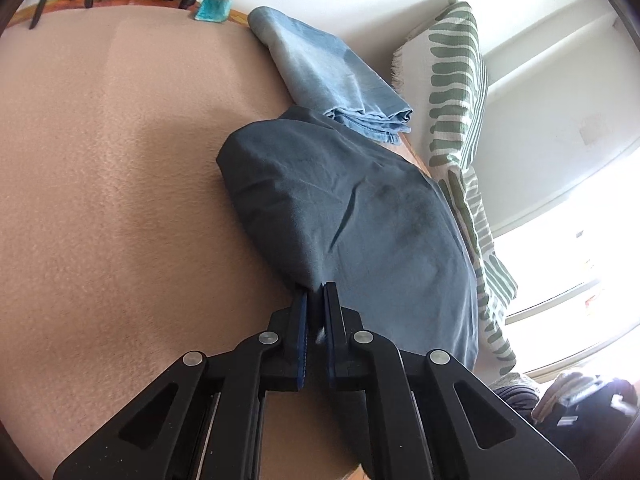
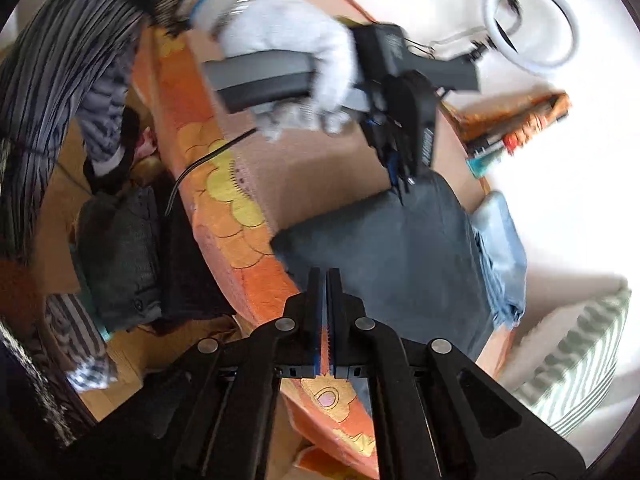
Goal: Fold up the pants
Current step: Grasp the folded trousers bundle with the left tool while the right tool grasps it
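The dark grey-blue pants [image 1: 352, 216] lie folded in a thick bundle on the tan blanket [image 1: 112, 184]. My left gripper [image 1: 316, 290] is shut on the near edge of the pants. The right wrist view shows the same pants [image 2: 392, 248], with the left gripper [image 2: 400, 184] at their far corner, held by a white-gloved hand [image 2: 296, 44]. My right gripper [image 2: 325, 274] is shut with nothing between its pads, raised over the near edge of the pants.
Folded light blue jeans [image 1: 332, 76] lie beside the pants, also seen in the right wrist view [image 2: 500, 240]. A green-striped cushion [image 1: 460, 92] leans at the wall. An orange patterned bed cover [image 2: 224, 208] edges the blanket. Bags and clothes [image 2: 116, 248] lie on the floor. A ring light [image 2: 532, 24] stands behind.
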`<action>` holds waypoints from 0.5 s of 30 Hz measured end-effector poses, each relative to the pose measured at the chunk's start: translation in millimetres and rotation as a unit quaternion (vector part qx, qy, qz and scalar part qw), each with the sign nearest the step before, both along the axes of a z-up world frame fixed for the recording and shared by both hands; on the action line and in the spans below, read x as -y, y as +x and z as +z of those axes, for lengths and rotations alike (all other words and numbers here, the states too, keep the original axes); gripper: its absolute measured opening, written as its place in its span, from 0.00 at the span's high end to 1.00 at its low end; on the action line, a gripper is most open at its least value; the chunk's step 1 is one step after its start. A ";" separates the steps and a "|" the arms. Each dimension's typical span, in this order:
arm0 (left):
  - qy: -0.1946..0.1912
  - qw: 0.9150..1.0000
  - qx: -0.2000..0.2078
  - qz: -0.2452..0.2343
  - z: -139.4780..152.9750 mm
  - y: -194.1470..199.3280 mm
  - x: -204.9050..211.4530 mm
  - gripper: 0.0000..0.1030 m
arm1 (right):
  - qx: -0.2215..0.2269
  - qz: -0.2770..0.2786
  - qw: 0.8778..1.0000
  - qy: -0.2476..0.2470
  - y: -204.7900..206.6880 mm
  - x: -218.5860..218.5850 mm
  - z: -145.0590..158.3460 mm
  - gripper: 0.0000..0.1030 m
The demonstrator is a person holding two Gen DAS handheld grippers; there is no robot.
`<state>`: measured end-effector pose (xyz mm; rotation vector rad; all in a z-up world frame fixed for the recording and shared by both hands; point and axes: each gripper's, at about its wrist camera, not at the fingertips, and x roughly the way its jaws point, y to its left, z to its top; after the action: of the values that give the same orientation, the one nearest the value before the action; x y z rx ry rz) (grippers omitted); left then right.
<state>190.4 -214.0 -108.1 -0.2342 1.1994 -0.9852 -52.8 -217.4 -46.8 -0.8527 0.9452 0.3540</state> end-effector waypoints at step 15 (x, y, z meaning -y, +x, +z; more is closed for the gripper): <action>-0.015 0.999 -0.005 0.035 12.3 -13.5 -17.0 0.45 | -0.034 -0.352 0.898 0.263 109.2 225.2 10.9 0.27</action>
<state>176.9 -197.0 -95.8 -0.3034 1.1782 -0.9426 56.4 -442.6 -35.9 0.0261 1.0878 -0.0033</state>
